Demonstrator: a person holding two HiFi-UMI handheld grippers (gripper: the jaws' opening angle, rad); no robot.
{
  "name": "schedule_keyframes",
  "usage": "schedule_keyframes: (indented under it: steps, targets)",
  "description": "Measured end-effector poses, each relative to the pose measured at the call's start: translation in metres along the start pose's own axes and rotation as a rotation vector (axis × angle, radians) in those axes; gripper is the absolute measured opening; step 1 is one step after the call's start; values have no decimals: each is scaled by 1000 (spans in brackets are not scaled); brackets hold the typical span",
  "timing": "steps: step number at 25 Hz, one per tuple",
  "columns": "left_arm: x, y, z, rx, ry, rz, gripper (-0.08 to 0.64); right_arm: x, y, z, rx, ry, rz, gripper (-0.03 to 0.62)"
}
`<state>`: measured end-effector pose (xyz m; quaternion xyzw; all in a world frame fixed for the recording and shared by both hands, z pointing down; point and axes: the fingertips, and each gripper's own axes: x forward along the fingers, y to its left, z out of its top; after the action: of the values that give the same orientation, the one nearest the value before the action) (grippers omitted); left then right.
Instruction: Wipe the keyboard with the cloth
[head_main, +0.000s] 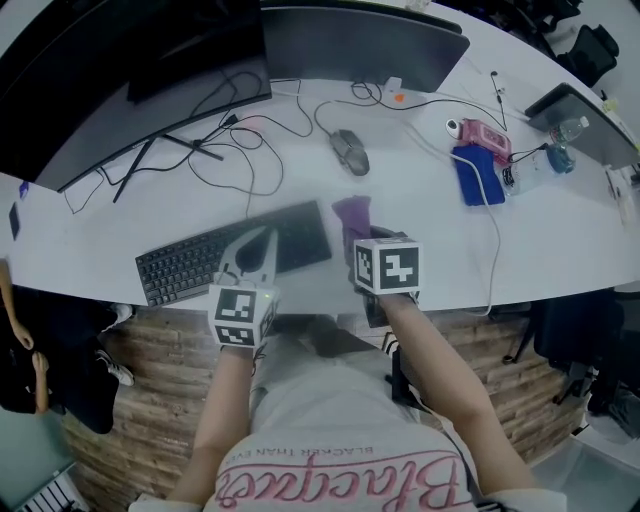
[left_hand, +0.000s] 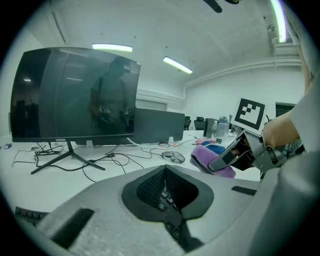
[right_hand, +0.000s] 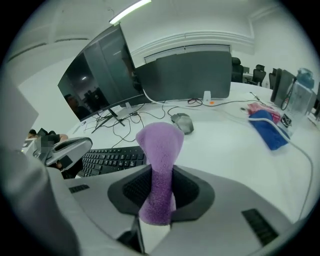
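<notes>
Nearest the person, the left gripper (head_main: 258, 245), grey moulded plastic with dark mesh-textured pads, has its fingers drawn together on nothing. It is poised over the right part of the flat black plastic keyboard (head_main: 190, 265), whose keys show just beneath the tips. Whether the tips touch the keys I cannot tell.

Just to the right, the right gripper (right_hand: 160, 192) is clamped on the purple fleece cloth (right_hand: 159, 145). The cloth is soft, nappy and bunched into a narrow roll that stands out past the fingertips with a rounded end. It is held off the keyboard's right end and is not yet on the keys.

The keyboard is low and long and lies skewed on the smooth white bench (head_main: 420, 230).

Risks, as I judge them:
- The roll offers only a small wiping face, and fleece nap may snag on key edges and drag out of the grip.
- Pushed too low, the hard fingertips rather than the cloth could scrape or press keys.
- The light keyboard may skate on the slick bench unless the left gripper steadies it.
- That gripper sits in the wiping path, so the two could knock together.

Farther back lie a glossy grey oval mouse (head_main: 350, 151) and loose black cables (head_main: 240, 150), which a shoved keyboard could disturb. Beyond them stands a wide curved dark monitor (head_main: 120, 70).
</notes>
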<state>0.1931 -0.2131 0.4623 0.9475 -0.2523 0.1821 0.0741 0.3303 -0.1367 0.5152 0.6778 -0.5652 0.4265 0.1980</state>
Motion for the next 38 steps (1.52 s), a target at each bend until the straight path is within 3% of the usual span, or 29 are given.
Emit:
schedule_keyframes:
  steps: [6,12,17,31,38]
  targets:
    - [-22,11,25,34,-59,20,6,-32,8,38,-52,-128,-13,95]
    - [-48,19,50,86,-116,34,6,-61,46,70,-137,-257,3,95]
    - [-75,31,77,121,-182,56,6,-77,93,87,-236,-360,62,95]
    - [-129,60,139,208,-334,108,6,-136,217,138,-381,-677,270,95]
    - [-163,75,170,220,-425,154,6,-155,264,147,-439,-773,328,94]
